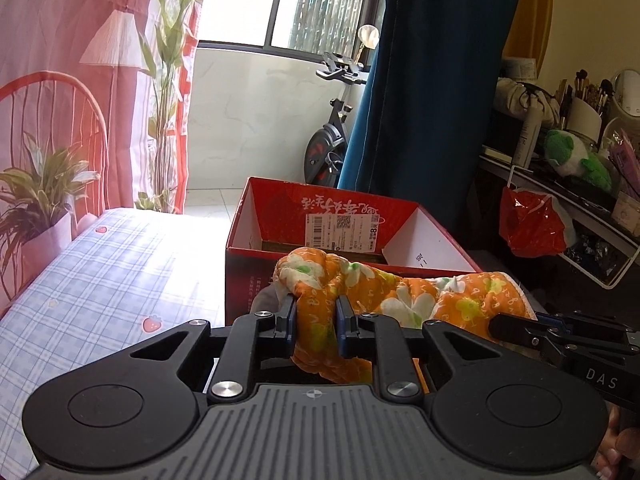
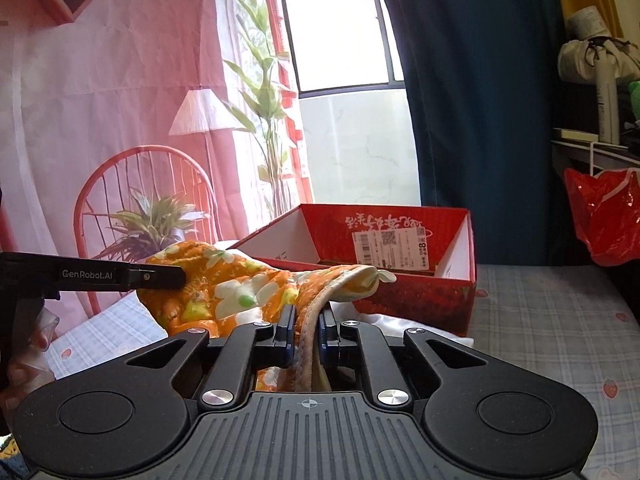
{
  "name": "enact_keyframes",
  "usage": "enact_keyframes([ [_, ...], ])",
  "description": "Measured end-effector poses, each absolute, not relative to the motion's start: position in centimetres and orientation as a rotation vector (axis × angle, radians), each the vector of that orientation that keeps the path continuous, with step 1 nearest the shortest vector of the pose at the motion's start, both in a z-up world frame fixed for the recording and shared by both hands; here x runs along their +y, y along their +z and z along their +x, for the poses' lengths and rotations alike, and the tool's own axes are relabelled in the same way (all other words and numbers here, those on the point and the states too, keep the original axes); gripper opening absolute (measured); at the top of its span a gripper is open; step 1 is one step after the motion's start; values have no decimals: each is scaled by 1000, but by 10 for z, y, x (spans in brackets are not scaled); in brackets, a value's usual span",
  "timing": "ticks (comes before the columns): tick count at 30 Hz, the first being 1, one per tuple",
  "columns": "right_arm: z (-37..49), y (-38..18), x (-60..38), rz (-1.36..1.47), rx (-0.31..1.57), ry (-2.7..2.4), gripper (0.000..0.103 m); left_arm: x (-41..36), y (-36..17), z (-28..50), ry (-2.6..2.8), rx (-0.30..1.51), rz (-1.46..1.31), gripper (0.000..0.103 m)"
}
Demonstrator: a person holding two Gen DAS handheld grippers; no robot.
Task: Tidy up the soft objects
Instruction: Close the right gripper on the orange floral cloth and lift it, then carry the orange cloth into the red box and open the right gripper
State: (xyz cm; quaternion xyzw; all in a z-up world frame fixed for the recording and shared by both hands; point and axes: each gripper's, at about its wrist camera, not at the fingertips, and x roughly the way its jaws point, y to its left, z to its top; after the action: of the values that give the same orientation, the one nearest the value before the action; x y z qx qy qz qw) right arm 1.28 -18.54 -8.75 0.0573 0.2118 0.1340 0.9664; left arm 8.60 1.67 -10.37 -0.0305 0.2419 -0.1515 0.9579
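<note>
Bed [image 1: 100, 280] under a blue-checked sheet with strawberry prints.
Fills the lower left of the left wrist view; carries an open red cardboard box [image 1: 248, 280] at frame centre, white cloth [image 2: 400, 320] against it.

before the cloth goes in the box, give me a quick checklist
1. Left gripper shut on cloth: ok, a bunched fold sits between the pads.
2. Right gripper shut on cloth: ok, it pinches the piped edge.
3. Cloth clear of the bed: cannot tell, the lower part hangs out of view.
4. Box open on top: ok.
5. Room inside box: cannot tell, the floor is mostly hidden.
6. Cloth past the box's near rim: not ok, most of it is on the near side.
</note>
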Motion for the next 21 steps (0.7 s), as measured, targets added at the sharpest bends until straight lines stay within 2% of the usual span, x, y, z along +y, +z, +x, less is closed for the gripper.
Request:
enact_keyframes([
  [13,33,-41,-210,115,325,304,10,9,-59,114,-372,452,-63,20],
  [21,95,-26,-235,117,320,307,10,-8,-42,175,-390,451,-54,20],
])
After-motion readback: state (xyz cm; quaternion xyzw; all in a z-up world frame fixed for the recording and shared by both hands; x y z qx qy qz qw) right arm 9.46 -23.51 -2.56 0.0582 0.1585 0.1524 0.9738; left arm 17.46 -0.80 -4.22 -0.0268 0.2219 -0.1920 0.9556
